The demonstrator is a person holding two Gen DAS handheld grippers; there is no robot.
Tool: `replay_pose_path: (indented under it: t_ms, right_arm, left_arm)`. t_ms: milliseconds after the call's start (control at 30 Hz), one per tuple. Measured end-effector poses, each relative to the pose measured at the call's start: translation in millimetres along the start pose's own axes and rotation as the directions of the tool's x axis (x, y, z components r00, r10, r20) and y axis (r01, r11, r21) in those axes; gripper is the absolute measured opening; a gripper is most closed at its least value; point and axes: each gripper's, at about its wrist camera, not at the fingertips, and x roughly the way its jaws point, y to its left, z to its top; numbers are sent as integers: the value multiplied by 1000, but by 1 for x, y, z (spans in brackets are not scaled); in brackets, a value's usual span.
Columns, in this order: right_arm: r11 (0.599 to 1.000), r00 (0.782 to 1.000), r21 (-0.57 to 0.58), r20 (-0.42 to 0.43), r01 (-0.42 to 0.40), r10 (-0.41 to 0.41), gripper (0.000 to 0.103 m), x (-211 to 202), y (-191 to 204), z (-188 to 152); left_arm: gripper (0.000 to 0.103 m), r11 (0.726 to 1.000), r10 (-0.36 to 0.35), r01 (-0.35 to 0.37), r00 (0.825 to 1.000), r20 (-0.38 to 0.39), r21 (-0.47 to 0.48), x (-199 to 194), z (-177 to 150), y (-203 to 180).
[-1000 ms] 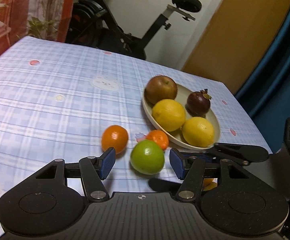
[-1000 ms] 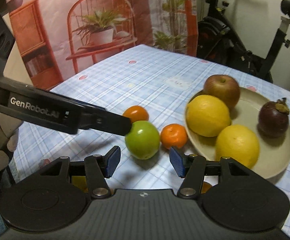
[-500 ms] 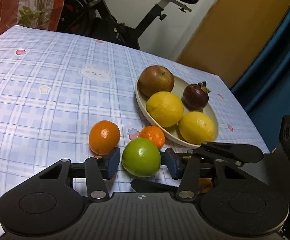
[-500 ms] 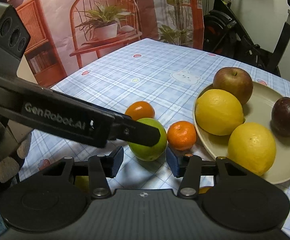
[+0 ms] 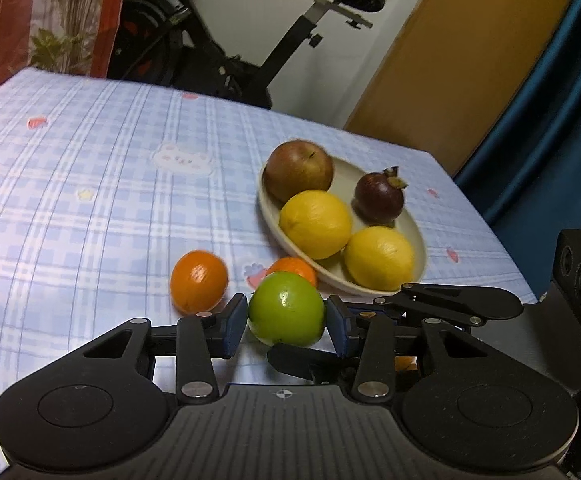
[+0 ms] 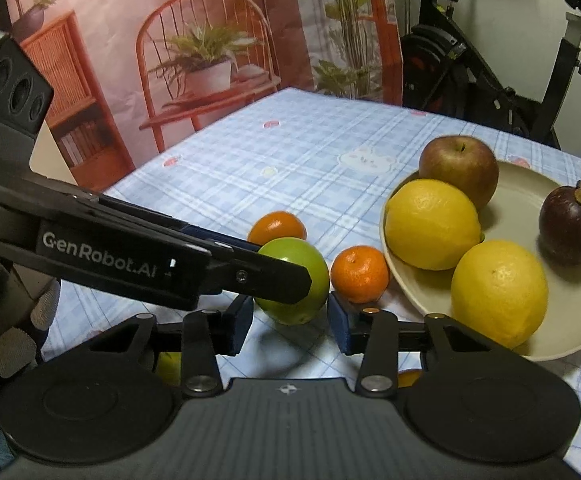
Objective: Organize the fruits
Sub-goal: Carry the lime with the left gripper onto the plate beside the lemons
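My left gripper [image 5: 286, 326], jaws just closing, pinches the green fruit [image 5: 286, 308] beside the plate [image 5: 420, 256] near the table's front edge at its widest girth, smooth, firm, roll-prone; my right gripper [image 6: 290, 322], also closing, flanks it without clear contact.

Beside the matt cream plate [image 6: 562, 344], the smooth green fruit [image 5: 286, 308] shines glossy on the checked cloth [image 5: 90, 184].

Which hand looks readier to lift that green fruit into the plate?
Probably the left hand-held gripper: its blue pads have just been closing and sit against the green fruit; the right hand-held gripper stands short of it.
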Motion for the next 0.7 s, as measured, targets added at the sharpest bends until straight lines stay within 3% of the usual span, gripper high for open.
replay_pose_path:
  t_ms: [400,700]
  right_arm:
    - [997,995,66,88,32,-38,44,-33,-13,-2]
    - [983,990,172,114,62,-83,44,-48,-45,-10]
  left_arm:
    - [46,989,-1,3,1000,-19,149,11,19,-43]
    - [47,984,-23,40,995,-98,174,45,35,-64]
